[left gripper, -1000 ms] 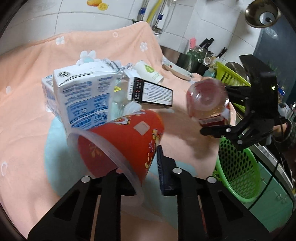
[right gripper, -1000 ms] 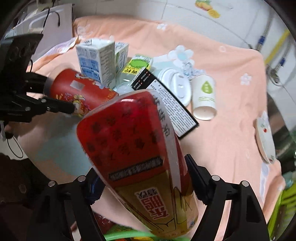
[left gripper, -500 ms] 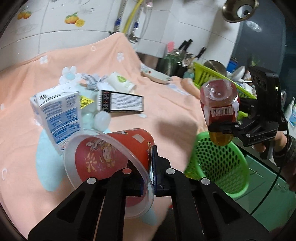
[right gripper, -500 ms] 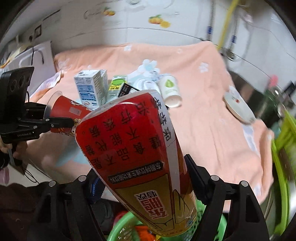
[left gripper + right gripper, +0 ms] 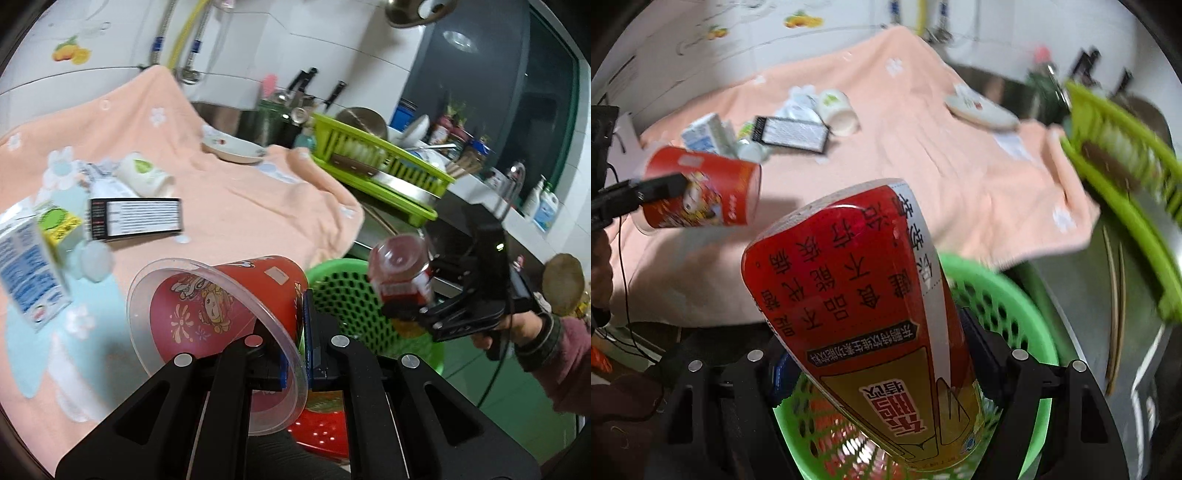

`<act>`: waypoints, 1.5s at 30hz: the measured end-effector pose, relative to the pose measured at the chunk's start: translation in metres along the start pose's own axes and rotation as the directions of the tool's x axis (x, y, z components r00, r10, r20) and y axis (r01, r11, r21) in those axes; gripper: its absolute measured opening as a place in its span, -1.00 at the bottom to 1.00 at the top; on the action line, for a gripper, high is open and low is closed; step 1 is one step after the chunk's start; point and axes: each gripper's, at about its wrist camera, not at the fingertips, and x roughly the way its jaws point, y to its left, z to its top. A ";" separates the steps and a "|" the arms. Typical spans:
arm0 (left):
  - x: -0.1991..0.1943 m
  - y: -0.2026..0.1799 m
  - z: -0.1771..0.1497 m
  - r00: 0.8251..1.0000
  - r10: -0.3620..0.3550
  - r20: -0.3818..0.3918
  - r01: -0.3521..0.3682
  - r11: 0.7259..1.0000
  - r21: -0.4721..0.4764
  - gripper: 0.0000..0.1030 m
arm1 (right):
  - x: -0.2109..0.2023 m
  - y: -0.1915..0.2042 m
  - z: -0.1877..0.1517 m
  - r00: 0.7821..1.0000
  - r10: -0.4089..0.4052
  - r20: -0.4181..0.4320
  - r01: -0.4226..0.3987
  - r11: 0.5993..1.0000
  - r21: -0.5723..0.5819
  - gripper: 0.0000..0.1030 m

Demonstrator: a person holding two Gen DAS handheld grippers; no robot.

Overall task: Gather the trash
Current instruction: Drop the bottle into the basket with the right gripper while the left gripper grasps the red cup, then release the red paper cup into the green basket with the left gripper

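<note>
My left gripper [image 5: 295, 354] is shut on the rim of a red paper cup [image 5: 221, 314] with a clear lid edge, held in the air beside the table edge. It shows in the right wrist view too [image 5: 698, 192]. My right gripper [image 5: 882, 373] is shut on a red-labelled plastic bottle [image 5: 857, 295], held over the green mesh basket [image 5: 1004, 295]. The left wrist view shows that bottle [image 5: 402, 273] above the basket [image 5: 343, 288]. Milk cartons [image 5: 26, 258], a black-and-white box [image 5: 136, 218] and a white cup [image 5: 144, 177] lie on the peach cloth [image 5: 240, 206].
A white dish [image 5: 232, 149] sits at the cloth's far edge. A lime dish rack [image 5: 376, 166] and a metal sink counter [image 5: 1108, 295] stand to the right. A red perforated thing [image 5: 321, 432] lies below the basket. Knives and utensils stand by the tiled wall.
Both grippers have swung right, off the table. The bottle has come down over the green basket. The red cup has moved toward the basket's edge.
</note>
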 end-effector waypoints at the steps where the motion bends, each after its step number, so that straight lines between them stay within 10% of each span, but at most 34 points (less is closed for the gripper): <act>1: 0.003 -0.003 0.001 1.000 -0.006 -0.005 0.006 1.000 0.006 -0.90 | 0.002 -0.004 -0.006 1.000 -0.003 -0.008 0.003 1.000 0.018 0.44; 38: 0.134 -0.106 -0.004 0.954 -0.165 -0.249 0.199 0.973 0.118 -0.84 | -0.058 -0.051 -0.076 0.987 -0.139 0.086 0.119 0.971 0.206 0.70; 45: 0.161 -0.111 0.000 0.943 -0.174 -0.284 0.206 0.975 0.087 -0.23 | -0.067 -0.063 -0.091 0.982 -0.171 0.079 0.147 0.958 0.246 0.70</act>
